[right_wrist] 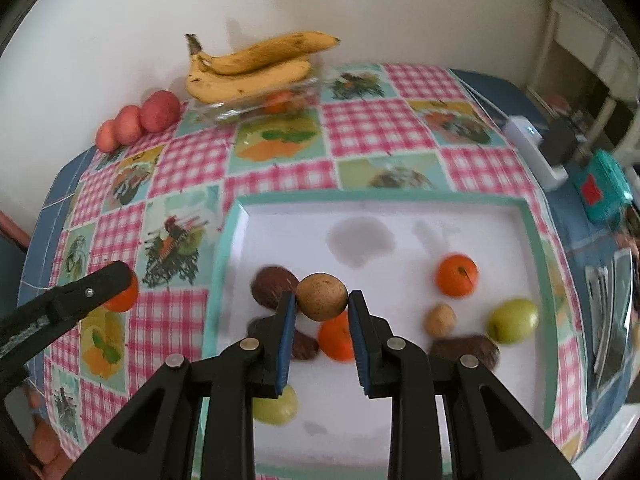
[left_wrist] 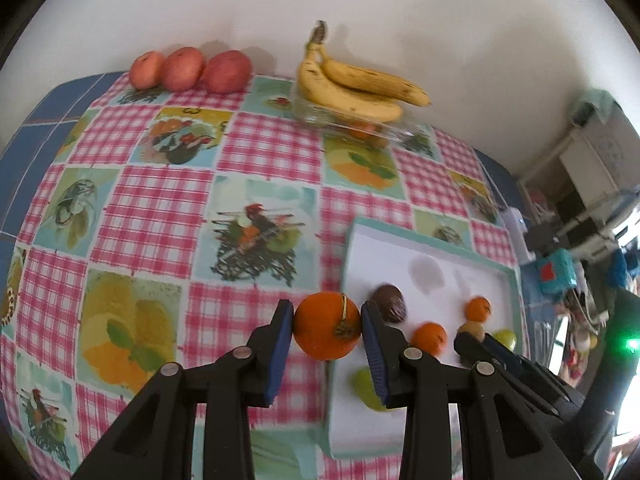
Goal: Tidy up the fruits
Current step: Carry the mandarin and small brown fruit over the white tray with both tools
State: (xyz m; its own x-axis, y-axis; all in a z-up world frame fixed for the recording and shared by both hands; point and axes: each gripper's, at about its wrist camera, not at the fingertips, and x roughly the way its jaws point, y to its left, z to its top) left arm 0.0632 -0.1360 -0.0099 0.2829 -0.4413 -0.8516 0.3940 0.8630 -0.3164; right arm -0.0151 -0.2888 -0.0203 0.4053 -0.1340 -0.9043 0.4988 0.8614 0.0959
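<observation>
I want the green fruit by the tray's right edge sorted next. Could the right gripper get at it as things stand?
Probably not yet: the right gripper is shut on a round brown fruit. The green fruit itself lies uncovered in the tray, with nothing over it.

We see a table under a checked fruit-print cloth [right_wrist: 360, 128]; on it lie three red apples [left_wrist: 188, 69] far left, a glass dish [left_wrist: 352, 126] far centre, and a white tray [right_wrist: 400, 216] near right.

tablecloth [left_wrist: 168, 200]: pink-and-white check, fruit picture squares
tray [right_wrist: 384, 197]: white, teal rim
bananas [left_wrist: 352, 84]: yellow, brown-speckled
apples [left_wrist: 188, 68]: red
gripper pads [left_wrist: 282, 344]: blue
</observation>
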